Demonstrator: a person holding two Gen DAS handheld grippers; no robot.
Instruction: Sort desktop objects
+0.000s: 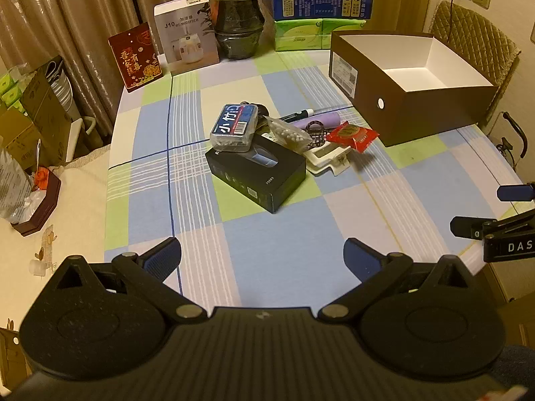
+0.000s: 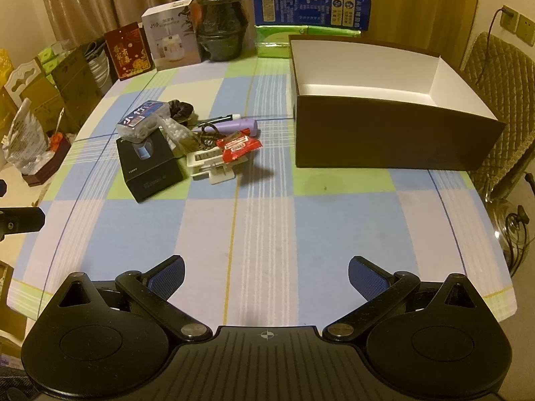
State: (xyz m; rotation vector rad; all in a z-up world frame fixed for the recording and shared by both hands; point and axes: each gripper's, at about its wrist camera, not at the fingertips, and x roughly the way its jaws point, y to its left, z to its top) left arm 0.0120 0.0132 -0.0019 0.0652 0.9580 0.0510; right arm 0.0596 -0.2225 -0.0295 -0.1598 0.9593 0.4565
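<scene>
A pile of small objects lies mid-table: a black box (image 1: 259,175) (image 2: 150,170), a clear floss-pick case (image 1: 235,127) (image 2: 142,122) on it, a bag of white beads (image 1: 291,135), a purple tube (image 1: 321,122) (image 2: 234,127), a red snack packet (image 1: 352,135) (image 2: 237,145) and a white clip (image 1: 329,160) (image 2: 209,163). An open brown box (image 1: 411,117) (image 2: 394,143) with white inside stands to the right. My left gripper (image 1: 262,255) and right gripper (image 2: 265,275) are open and empty, hovering near the table's front edge, well short of the pile.
At the table's back stand a red card (image 1: 135,56), a humidifier box (image 1: 187,33), a dark wrapped pot (image 1: 239,13) and stacked blue and green boxes (image 1: 321,16). A padded chair (image 2: 498,77) is at the right. Cartons and bags (image 1: 30,127) sit left of the table.
</scene>
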